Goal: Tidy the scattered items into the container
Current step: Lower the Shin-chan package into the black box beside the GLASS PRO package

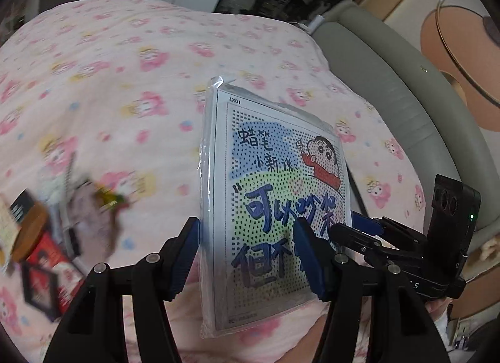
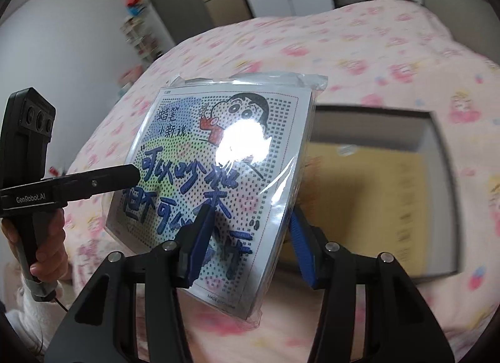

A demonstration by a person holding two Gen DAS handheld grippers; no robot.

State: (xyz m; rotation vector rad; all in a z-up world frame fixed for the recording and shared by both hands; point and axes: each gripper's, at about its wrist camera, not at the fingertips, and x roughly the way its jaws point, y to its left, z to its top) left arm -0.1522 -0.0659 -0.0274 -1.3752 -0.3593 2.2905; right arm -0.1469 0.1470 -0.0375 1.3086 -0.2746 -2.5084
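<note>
Above the pink floral bedspread [image 2: 390, 60], both grippers carry one flat plastic-wrapped cartoon kit [image 2: 215, 181] between them, tilted up on edge. The left gripper [image 1: 250, 250] pinches its lower part, one blue pad on each face; the right gripper [image 2: 250, 247] clamps the opposite lower corner the same way, with each tool visible in the other's view. Off to the kit's right sits the open cardboard box [image 2: 437, 131], yellow-brown floor bare, clearly roomy enough. My read: the job now is to keep both grips matched so the glossy sleeve doesn't twist or slide, level the pack, then lower it flat past the box's near wall. Plenty of clear bedspread lies around the box. Other scattered items [image 1: 53, 231] wait in a blurred cluster at the bed's far left, well apart.
</note>
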